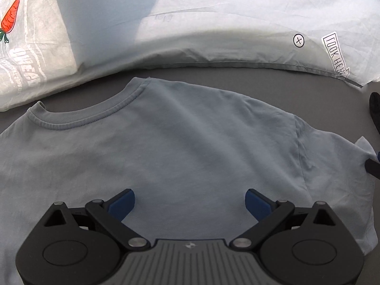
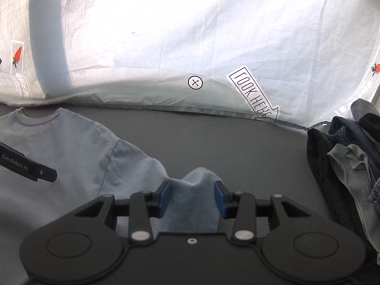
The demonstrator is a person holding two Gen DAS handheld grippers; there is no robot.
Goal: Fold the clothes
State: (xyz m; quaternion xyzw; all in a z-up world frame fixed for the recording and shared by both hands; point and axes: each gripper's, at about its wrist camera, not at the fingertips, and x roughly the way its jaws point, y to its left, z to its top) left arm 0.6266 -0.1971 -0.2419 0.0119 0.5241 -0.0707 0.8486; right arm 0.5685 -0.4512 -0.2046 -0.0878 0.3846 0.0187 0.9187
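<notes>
- Two grippers work over a pale blue T-shirt (image 1: 180, 147) that lies flat on a dark grey table (image 2: 213, 137), collar (image 1: 90, 111) toward the far edge.
- Left gripper (image 1: 190, 201) hovers above the chest of the shirt, its blue-padded fingers (image 1: 122, 203) spread wide apart with nothing between them.
- Right gripper (image 2: 192, 198) has a bunched fold of the shirt's sleeve (image 2: 194, 197) rising between its fingers (image 2: 163, 198); the pads stand at either side of the cloth, and whether they truly pinch it is hard to tell.
- Lower parts of the shirt are cut off by the gripper bodies and the frame edges in both views, so the hem does not show.
- From the right wrist view, only a dark bar of the left gripper, lettered "GenRoboLAI", pokes in over the shirt.
- White sheet (image 2: 190, 35) with printed marks, a circled cross (image 2: 195, 82) and a mirrored "LOOK HERE" arrow (image 2: 254, 97), lies along the table's far edge, just beyond the collar.
- Bare table stretches between the sleeve and a heap of dark and grey clothes (image 2: 349, 166) at the right, itself cut off by the frame.
- Carrot print (image 1: 10, 20) sits on the sheet at far left, its lettering too blurred to read.
</notes>
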